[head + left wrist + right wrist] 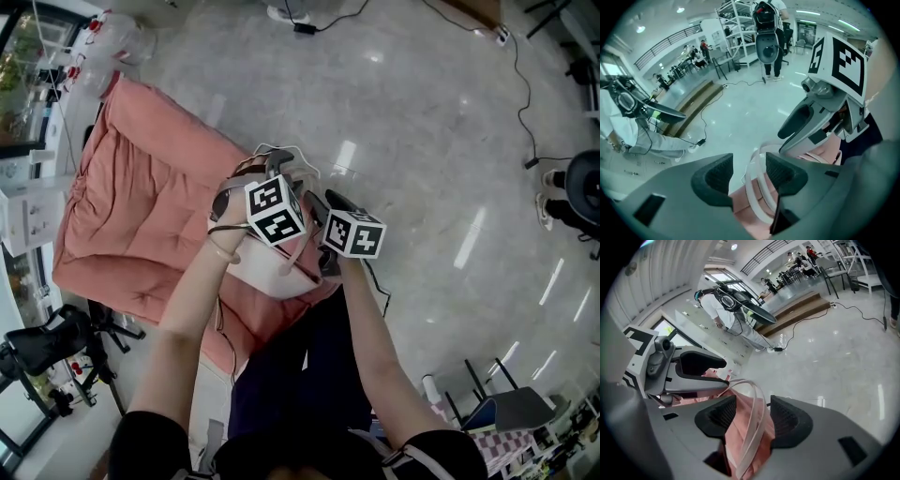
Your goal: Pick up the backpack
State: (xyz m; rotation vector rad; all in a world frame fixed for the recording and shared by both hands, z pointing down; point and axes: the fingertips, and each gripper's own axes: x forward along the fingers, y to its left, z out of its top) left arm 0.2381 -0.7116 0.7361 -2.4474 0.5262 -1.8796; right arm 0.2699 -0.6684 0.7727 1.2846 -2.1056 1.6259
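Observation:
A pink and white backpack (277, 274) lies at the near edge of a pink quilted mat (141, 216), right under both hands. My left gripper (747, 176) is open, and a white loop of strap (757, 192) lies loose between its pads, closer to the right pad. My right gripper (752, 416) is open too; pink fabric and a pale strap (754, 413) rise between its pads. The two grippers stand close together, each visible in the other's view: the right gripper (811, 126), the left gripper (693, 371). From the head view their marker cubes (275, 210) hide the jaws.
Glossy grey floor surrounds the mat. Cables (525, 94) run across it at the far right. A black stand (47, 342) sits at the lower left and a folding chair (511, 403) at the lower right. A person in white (628, 131) stands nearby, with shelving (740, 28) behind.

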